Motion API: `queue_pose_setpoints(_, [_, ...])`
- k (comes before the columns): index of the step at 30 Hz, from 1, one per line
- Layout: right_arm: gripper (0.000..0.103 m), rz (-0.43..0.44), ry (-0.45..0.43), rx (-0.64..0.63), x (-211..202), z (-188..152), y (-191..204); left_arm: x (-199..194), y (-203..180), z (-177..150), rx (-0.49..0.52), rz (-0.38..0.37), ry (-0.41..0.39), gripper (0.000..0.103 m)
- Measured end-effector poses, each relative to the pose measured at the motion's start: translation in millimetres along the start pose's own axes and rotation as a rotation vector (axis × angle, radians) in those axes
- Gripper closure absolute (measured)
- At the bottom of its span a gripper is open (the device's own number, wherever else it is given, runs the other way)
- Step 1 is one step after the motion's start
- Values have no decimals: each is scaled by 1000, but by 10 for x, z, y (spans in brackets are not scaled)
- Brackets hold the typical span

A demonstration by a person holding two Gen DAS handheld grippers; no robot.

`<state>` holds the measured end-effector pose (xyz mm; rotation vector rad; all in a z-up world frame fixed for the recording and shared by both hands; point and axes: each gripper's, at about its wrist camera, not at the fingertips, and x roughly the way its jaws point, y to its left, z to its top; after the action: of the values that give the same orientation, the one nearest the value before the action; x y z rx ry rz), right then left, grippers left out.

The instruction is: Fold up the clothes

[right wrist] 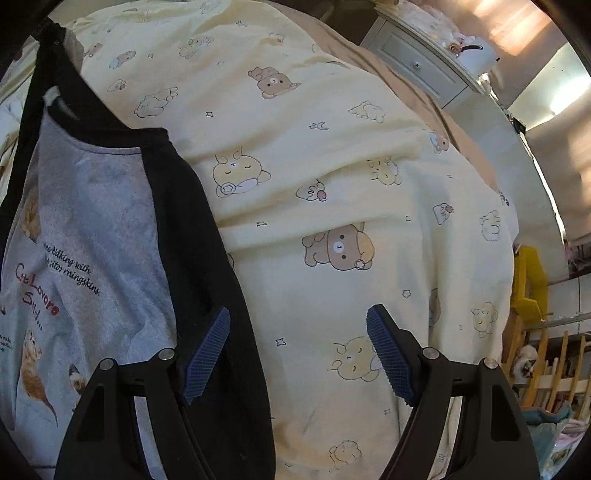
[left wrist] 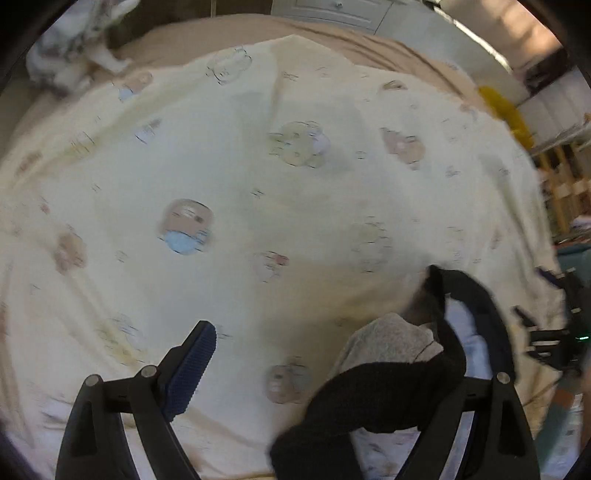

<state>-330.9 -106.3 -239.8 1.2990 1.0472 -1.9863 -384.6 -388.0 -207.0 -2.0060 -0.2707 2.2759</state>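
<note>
Left wrist view: the left tongs [left wrist: 332,354] stand with jaws spread wide. One blue ribbed pad [left wrist: 192,373] is clear of any cloth; the opposite finger is draped by the shirt [left wrist: 391,354], whose black sleeve and grey body bunch over and around it. The jaws are not closed on the fabric (it hangs over one finger only). Beyond the tongs, the yellow quilt [left wrist: 258,184], printed with cartoon bears, covers most of the bed. A tan sheet [left wrist: 332,33] shows past its far edge, and a pale floral bundle [left wrist: 77,48] lies at the far left corner; this view is motion-blurred.

Right wrist view: the right tongs [right wrist: 297,354] are likewise spread apart and hold nothing. The left-hand pad [right wrist: 207,358] sits just over the black sleeve of the shirt [right wrist: 92,240]; the right-hand pad [right wrist: 391,358] hangs over bare quilt [right wrist: 332,166]. The shirt lies at the left of this view, grey front panel up, with printed text and cat pictures, black neckline and sleeves. Farther out stand a white drawer unit [right wrist: 421,62], a yellow object [right wrist: 528,280] and wooden slats [right wrist: 554,365] beside the bed.
</note>
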Motion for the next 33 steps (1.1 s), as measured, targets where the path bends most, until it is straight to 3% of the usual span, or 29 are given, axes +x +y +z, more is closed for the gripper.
queue_pose_setpoints(3, [22, -3, 1, -18, 1, -20, 14, 5, 28, 34, -10, 14, 21, 13])
queue_pose_setpoints(7, [22, 5, 6, -34, 25, -63, 52, 80, 90, -30, -71, -173, 149, 13])
queue_pose_setpoints(10, [22, 14, 7, -40, 36, -114, 95, 45, 100, -59, -89, -229, 128, 13])
queue_pose_setpoints(12, [22, 19, 6, -44, 36, -149, 124, 35, 112, -84, -111, -308, 121, 13])
queue_pose_setpoints(17, [22, 29, 0, -54, 24, -237, 196, -10, -62, -102, -42, -428, 96, 13])
queue_pose_setpoints(18, [22, 32, -1, -56, 22, -254, 211, -11, -83, -100, -37, -433, 91, 13])
queue_pose_setpoints(20, [22, 36, -3, -60, 18, -289, 240, 73, -18, -66, -99, -321, 94, 13])
queue_pose_setpoints(22, [22, 64, -19, -57, -17, -309, 266, 162, 4, -73, -131, -256, 119, 13])
queue_pose_setpoints(24, [23, 237, -132, -5, -254, -219, 291, 235, -19, -119, -161, -273, 152, 13])
queue_pose_setpoints(27, [22, 389, -343, 32, -664, 40, 496, 285, -66, -233, -257, -368, 180, 13])
queue_pose_setpoints(30, [22, 373, -450, 18, -802, 387, 836, 279, -201, -369, -271, -459, 184, 13])
queue_pose_setpoints(33, [22, 282, -521, -3, -759, 647, 1076, 262, -305, -482, -266, -539, 190, 13])
